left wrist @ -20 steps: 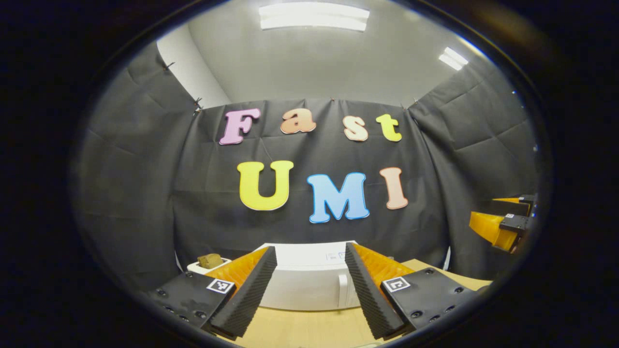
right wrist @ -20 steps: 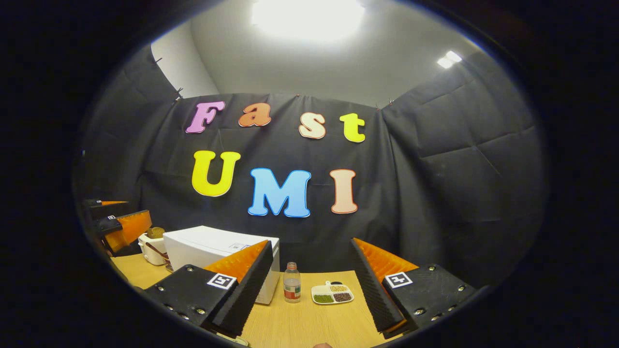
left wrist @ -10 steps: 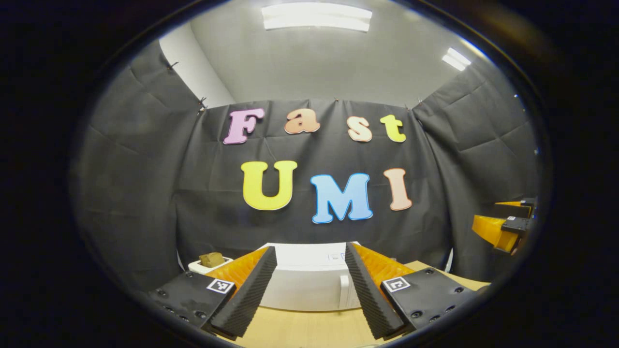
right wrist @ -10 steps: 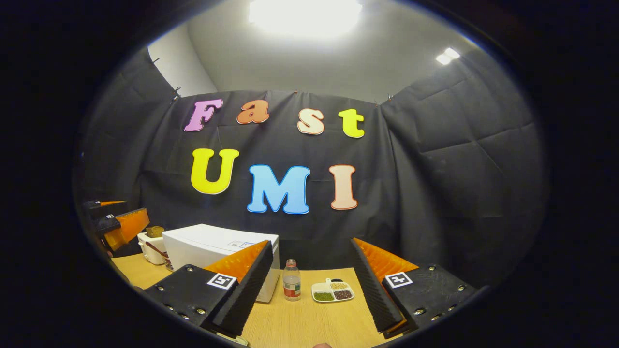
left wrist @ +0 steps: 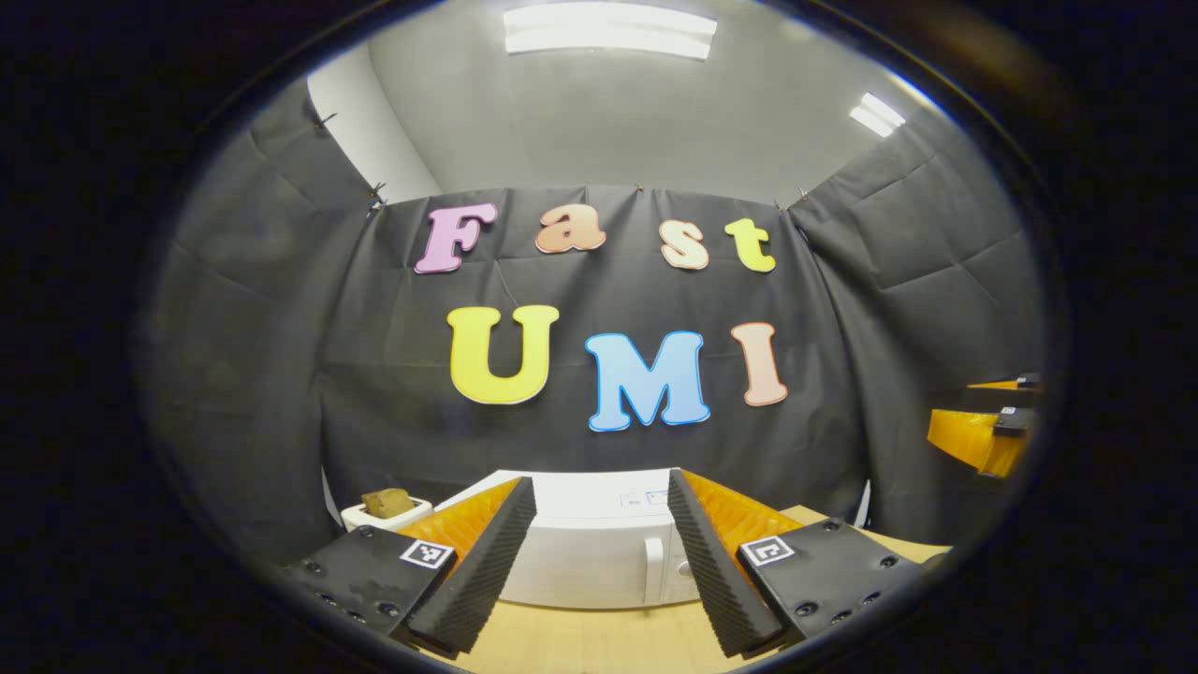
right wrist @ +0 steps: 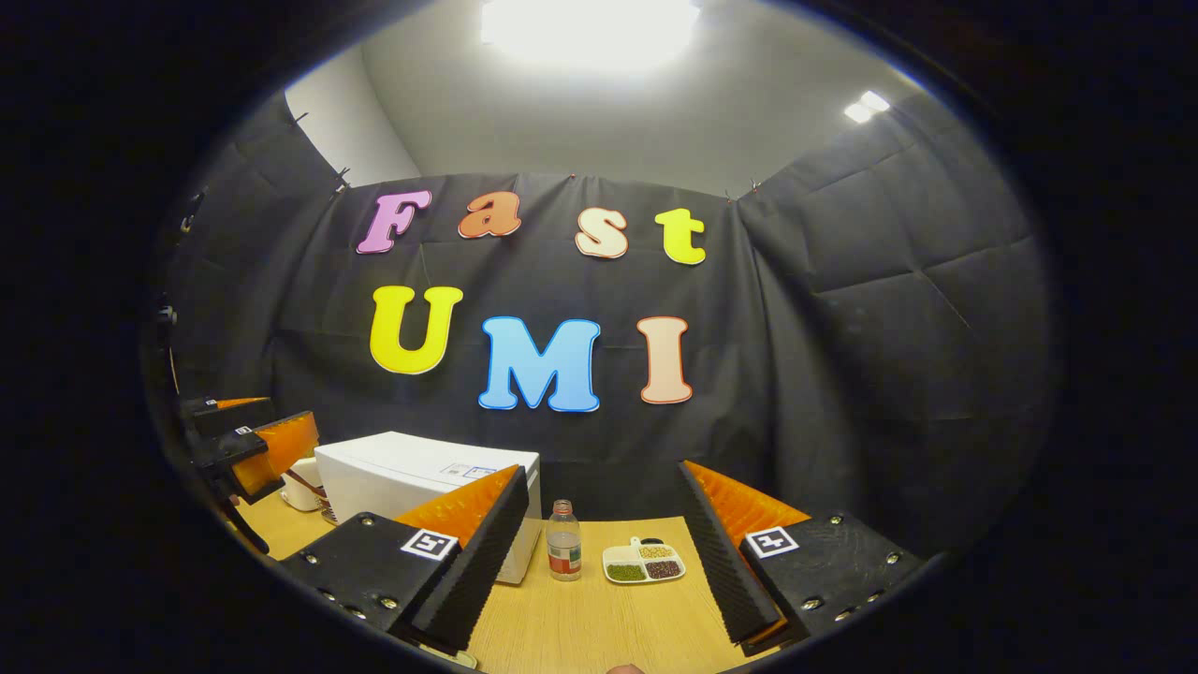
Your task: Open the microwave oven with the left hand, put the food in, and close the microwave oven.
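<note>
left gripper [left wrist: 599,562] spread wide, facing the closed white microwave [left wrist: 590,552].

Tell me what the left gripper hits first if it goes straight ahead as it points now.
Probably the white microwave oven: its closed front sits between the open left gripper fingers, though depth is unclear.

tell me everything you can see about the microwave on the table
The microwave is a white box with a smooth, glossy-looking shell, standing upright on the wooden table with its door shut. A vertical handle runs down the front toward its right. A small label sits on its top. Nothing grips it; the left tool, open, is lined up on its front. A bottle stands beside it.
</note>
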The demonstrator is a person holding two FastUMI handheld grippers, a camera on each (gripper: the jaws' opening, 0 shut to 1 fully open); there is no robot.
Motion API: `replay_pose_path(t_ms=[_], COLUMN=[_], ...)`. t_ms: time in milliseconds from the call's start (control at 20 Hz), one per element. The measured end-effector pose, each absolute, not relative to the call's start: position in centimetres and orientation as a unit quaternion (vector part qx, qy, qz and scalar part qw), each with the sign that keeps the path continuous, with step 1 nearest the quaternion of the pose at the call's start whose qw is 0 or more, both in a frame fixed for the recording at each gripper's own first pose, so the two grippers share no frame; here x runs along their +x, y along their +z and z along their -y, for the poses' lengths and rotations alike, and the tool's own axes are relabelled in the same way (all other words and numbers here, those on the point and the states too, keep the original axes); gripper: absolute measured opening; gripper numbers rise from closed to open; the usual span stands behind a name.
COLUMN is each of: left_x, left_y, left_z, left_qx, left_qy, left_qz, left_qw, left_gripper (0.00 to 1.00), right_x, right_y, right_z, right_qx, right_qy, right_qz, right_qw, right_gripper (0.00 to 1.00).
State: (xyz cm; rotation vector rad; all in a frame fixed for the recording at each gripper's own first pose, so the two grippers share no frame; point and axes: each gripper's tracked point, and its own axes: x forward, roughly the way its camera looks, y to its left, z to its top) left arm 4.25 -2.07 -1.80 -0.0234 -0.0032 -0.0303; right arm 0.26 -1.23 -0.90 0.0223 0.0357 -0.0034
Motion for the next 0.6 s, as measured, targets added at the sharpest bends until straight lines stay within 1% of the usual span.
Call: replay_pose_path(t_ms=[50, 100, 300, 600], left_x=[5.0, 5.7, 8.7, 13.1], left_y=[-2.3, -2.6, -5.4, -12.0], left_z=[2.2, 2.6, 4.3, 6.4], left_qx=[-0.013, -0.015, -0.022, -0.022], left_qy=[-0.015, -0.018, -0.035, -0.053], left_qz=[0.001, -0.001, -0.016, -0.069], left_qw=[1.000, 1.000, 0.999, 0.996], left_gripper=[0.95, 0.94, 0.94, 0.94], right_x=[0.1, -0.1, -1.0, -2.4], right_y=[-0.9, -0.9, -0.7, -0.8], right_z=[1.5, 1.7, 3.0, 5.4], right_qx=[0.010, 0.010, 0.005, -0.008], right_qy=[-0.005, -0.008, -0.028, -0.064], right_qz=[-0.018, -0.019, -0.017, -0.028], right_qw=[1.000, 1.000, 0.999, 0.998], right_gripper=[0.96, 0.96, 0.96, 0.96])
